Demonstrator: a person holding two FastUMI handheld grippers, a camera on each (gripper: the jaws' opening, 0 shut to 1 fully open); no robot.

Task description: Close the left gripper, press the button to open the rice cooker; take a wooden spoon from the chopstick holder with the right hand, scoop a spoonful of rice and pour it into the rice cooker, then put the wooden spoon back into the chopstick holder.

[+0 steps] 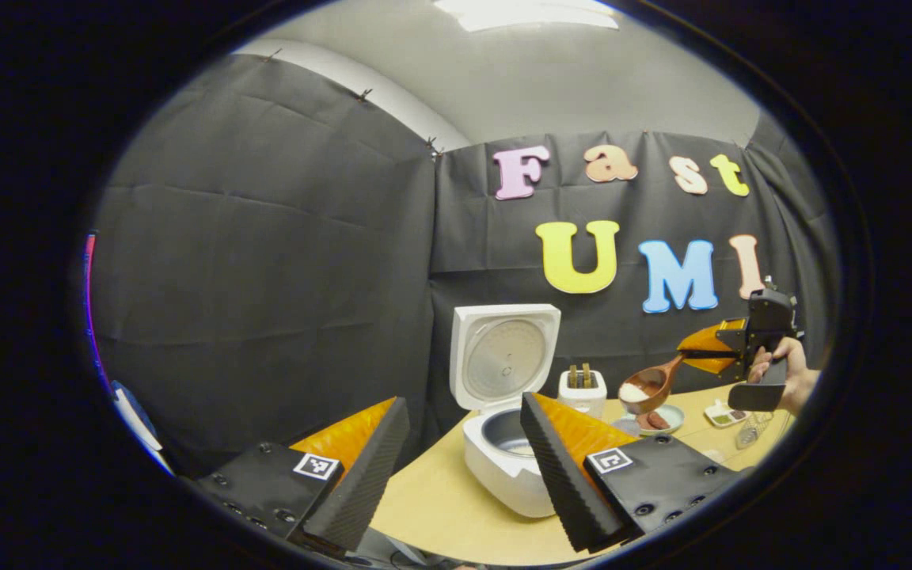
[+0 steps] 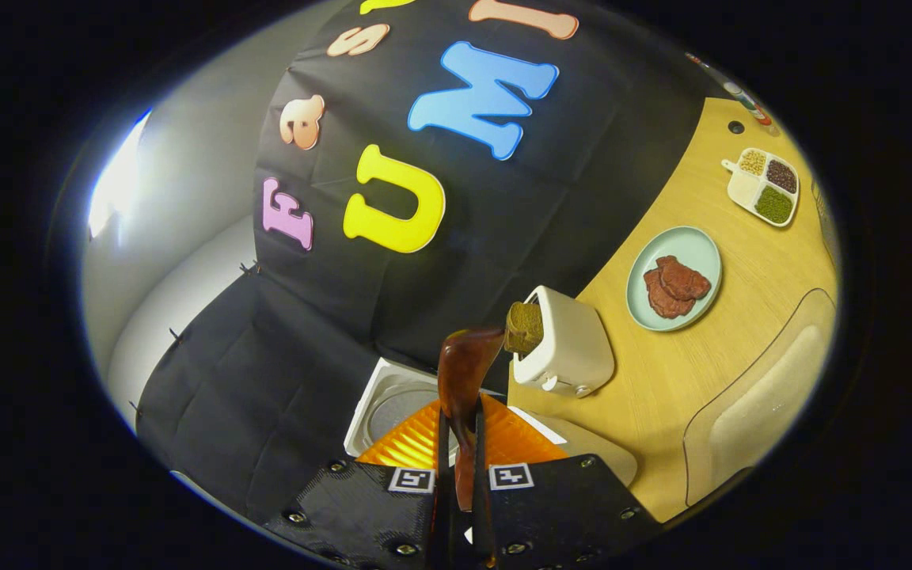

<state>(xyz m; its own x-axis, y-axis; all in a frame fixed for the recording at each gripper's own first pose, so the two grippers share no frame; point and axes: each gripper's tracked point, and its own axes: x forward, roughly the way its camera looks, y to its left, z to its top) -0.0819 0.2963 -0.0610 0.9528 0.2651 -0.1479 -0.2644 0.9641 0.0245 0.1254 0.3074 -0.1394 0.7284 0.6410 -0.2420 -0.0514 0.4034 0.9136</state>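
The white rice cooker stands on the table with its lid raised upright. My left gripper is open just in front of it, with nothing between the fingers. Farther right, a hand holds my right gripper, shut on the handle of the wooden spoon. The spoon's bowl carries white rice and hangs above a plate, right of the cooker. In the right gripper view, my right gripper clamps the spoon, with the cooker's lid and rim below it.
A white toaster with bread stands beside the cooker. Behind it are a pale green plate of brown meat, a divided dish of grains and a clear container with pale contents. A wire utensil lies at the table's right.
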